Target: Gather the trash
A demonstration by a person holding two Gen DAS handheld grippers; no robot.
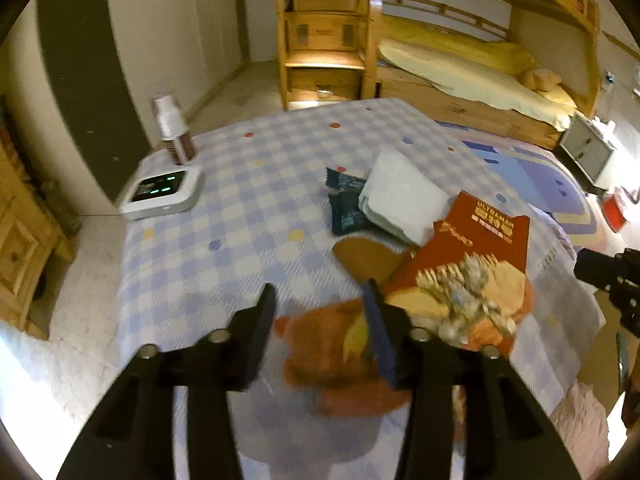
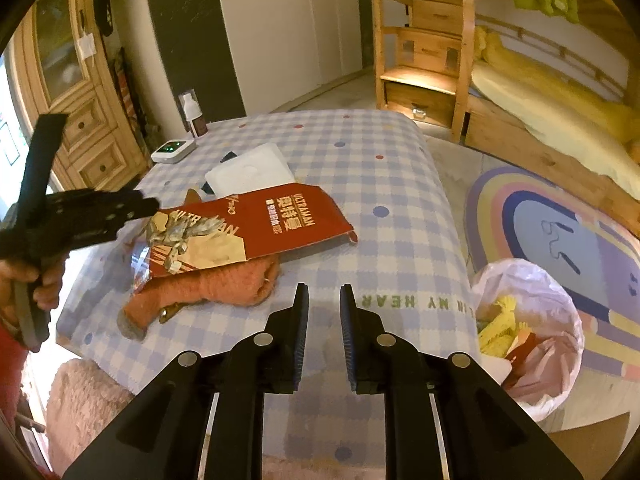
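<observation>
A red snack package (image 1: pixel 476 240) (image 2: pixel 260 228) lies on the checked bedcover (image 1: pixel 240 216), partly over an orange fuzzy cloth item (image 1: pixel 324 352) (image 2: pixel 224 284). Behind them lie a white packet (image 1: pixel 400 196) (image 2: pixel 252 172), a dark blue wrapper (image 1: pixel 346 204) and a brown scrap (image 1: pixel 364 260). My left gripper (image 1: pixel 320 316) (image 2: pixel 132 206) hovers open above the orange item, a blurred yellow bit showing by its right finger. My right gripper (image 2: pixel 324 308) hangs over the bedcover's near edge, its jaws a narrow gap apart with nothing between them.
A bin lined with a pink bag (image 2: pixel 528 328) stands on the floor at the right, with yellow and red trash inside. A white device with green lights (image 1: pixel 160 194) and a bottle (image 1: pixel 172 128) sit at the bedcover's far left corner. A rainbow rug (image 2: pixel 560 224) and a wooden bunk bed (image 1: pixel 460 80) lie beyond.
</observation>
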